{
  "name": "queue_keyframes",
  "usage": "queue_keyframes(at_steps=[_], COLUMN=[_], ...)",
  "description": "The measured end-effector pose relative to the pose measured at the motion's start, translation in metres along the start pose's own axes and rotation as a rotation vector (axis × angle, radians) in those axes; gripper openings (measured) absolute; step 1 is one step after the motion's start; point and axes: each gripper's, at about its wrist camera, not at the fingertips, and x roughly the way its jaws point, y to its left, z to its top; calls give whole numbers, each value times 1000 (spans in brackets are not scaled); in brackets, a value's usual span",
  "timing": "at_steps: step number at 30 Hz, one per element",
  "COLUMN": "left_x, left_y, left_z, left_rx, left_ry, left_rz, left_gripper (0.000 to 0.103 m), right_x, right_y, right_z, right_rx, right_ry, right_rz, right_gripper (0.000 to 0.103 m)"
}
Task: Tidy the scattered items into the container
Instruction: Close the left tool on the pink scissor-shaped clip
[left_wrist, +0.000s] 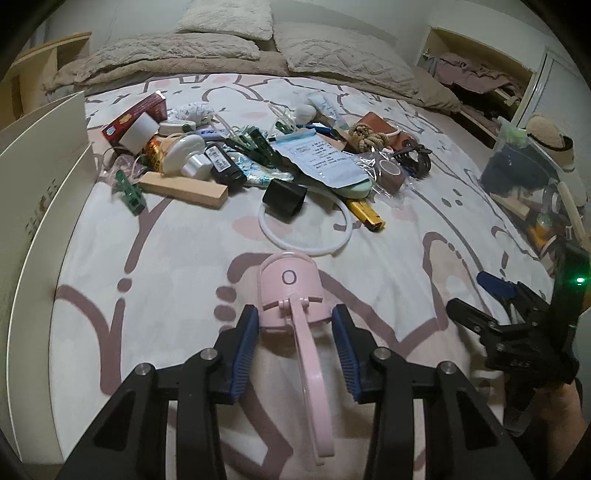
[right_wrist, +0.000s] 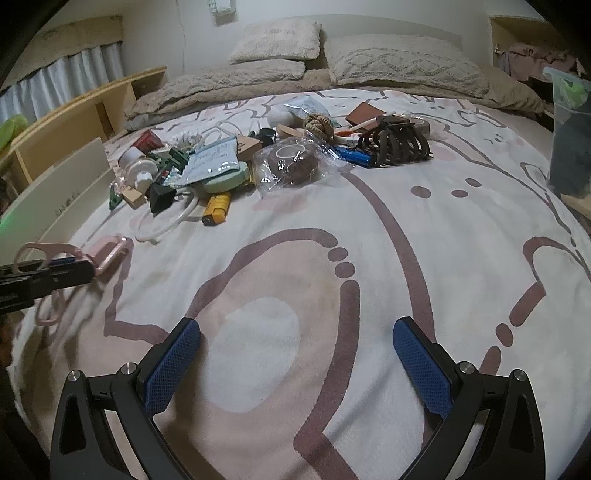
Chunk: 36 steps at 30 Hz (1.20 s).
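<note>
My left gripper (left_wrist: 295, 326) is shut on a pink gadget with a loop handle (left_wrist: 291, 284), its blue pads pressing on both sides of it. In the right wrist view that gripper (right_wrist: 79, 267) holds the pink gadget (right_wrist: 110, 251) just above the sheet, with a shadow under it. The scattered items (left_wrist: 258, 158) lie in a heap further up the bed, among them a wooden block (left_wrist: 184, 188), a white ring (left_wrist: 306, 236) and a brown hair claw (right_wrist: 399, 142). My right gripper (right_wrist: 295, 339) stands open over bare sheet, holding nothing.
A white box wall (left_wrist: 48, 184) stands along the bed's left edge. At the right edge stands a clear bin (left_wrist: 524, 166) with dark things in it. Pillows (right_wrist: 402, 62) and a folded blanket lie at the head. The right gripper (left_wrist: 480, 295) hovers at the lower right.
</note>
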Motion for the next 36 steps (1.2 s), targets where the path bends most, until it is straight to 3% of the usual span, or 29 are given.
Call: queue_keyframes(at_steps=[12,20,24,31,36], left_x=[-29,-31,-27,-25,-28], left_y=[-4,3,4,13,21], left_z=[-25,-38,-40,-41,-39], left_rx=[-12,-28,-24,-55,-79], left_ry=[-18,-22,-29,-27,-28], left_rz=[29,56,52,18,-4], left_gripper=[41,41,41,41,41], right_x=[4,-6,-4,13,41], right_y=[3,7,4,9,19], right_z=[0,4,27,94,120], right_rx=[-22,-17,0,-89,-197], right_ry=[21,-13,2,-20,16], right_rz=[-31,-68,-35,-61,-113], right_gripper=[103,101,98,98,98])
